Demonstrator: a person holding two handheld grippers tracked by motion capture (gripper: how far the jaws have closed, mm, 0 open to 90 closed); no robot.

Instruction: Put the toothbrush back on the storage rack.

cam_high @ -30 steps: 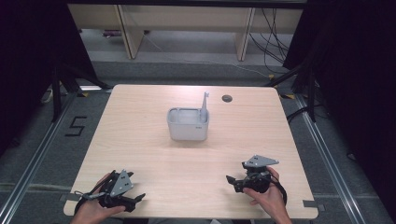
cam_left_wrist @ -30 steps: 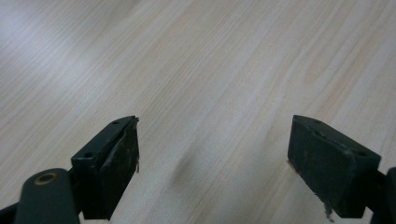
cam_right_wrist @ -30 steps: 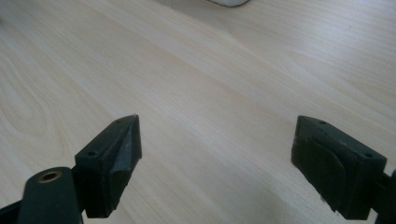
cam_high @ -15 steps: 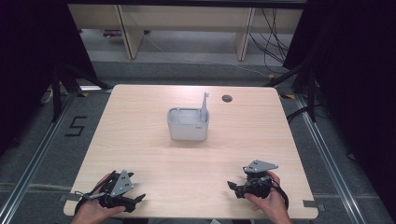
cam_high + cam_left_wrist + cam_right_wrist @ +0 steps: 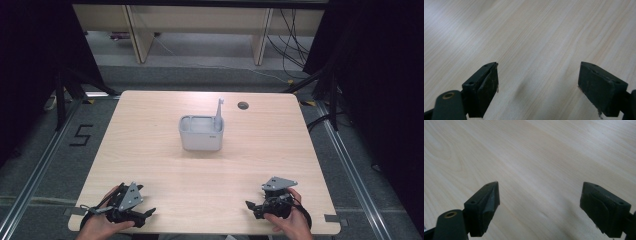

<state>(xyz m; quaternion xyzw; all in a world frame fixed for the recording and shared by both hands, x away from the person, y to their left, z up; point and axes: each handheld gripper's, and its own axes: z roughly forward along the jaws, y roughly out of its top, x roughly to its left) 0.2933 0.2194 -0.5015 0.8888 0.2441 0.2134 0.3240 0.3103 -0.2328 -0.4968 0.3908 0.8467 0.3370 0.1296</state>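
Both grippers sit at the near edge of the table (image 5: 150, 150), well apart from the grey container (image 5: 201, 133) that stands past the table's middle with a thin grey handle (image 5: 219, 114) rising at its right wall. Over the last second the right gripper (image 5: 256, 206) has drawn back toward the near edge, which reads as work paused or finished. Its jaws stand wide with nothing between them; the left gripper (image 5: 145, 214), also wide and empty, has not moved.

Matt pale wood-grain table (image 5: 150, 150)
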